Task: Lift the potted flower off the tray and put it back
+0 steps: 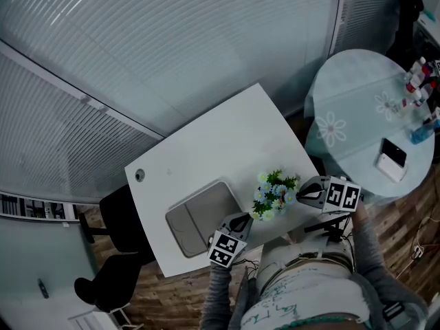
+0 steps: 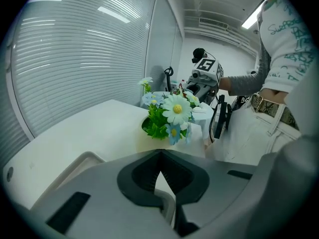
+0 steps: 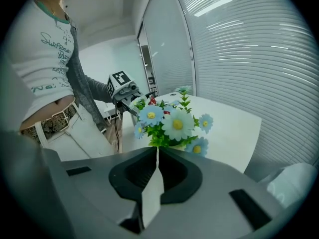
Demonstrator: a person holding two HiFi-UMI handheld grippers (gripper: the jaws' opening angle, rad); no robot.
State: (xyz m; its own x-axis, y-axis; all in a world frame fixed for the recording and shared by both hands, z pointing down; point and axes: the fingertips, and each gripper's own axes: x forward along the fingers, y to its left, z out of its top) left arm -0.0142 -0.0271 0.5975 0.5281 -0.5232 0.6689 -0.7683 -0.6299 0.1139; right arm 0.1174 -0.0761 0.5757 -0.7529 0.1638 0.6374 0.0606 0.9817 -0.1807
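Pale pot of blue-white daisies (image 1: 275, 193) stands on white bench (image 1: 206, 150), frame centre-right, just beside grey plastic tray (image 1: 196, 218), not in it. Left hand-held gripper (image 1: 240, 222) & right hand-held gripper (image 1: 307, 192) flank it, jaws together, empty. Rec.: press pot evenly from both sides, keep upright.

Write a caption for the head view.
Shut left tool and right tool flank the potted flower, standing on the table beside the tray.

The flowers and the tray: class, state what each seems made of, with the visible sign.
Flowers: probably artificial, fabric or plastic; petals look flat, identical and matte. Tray: likely moulded plastic, matte grey; one smooth piece with rounded corners and a raised rim.
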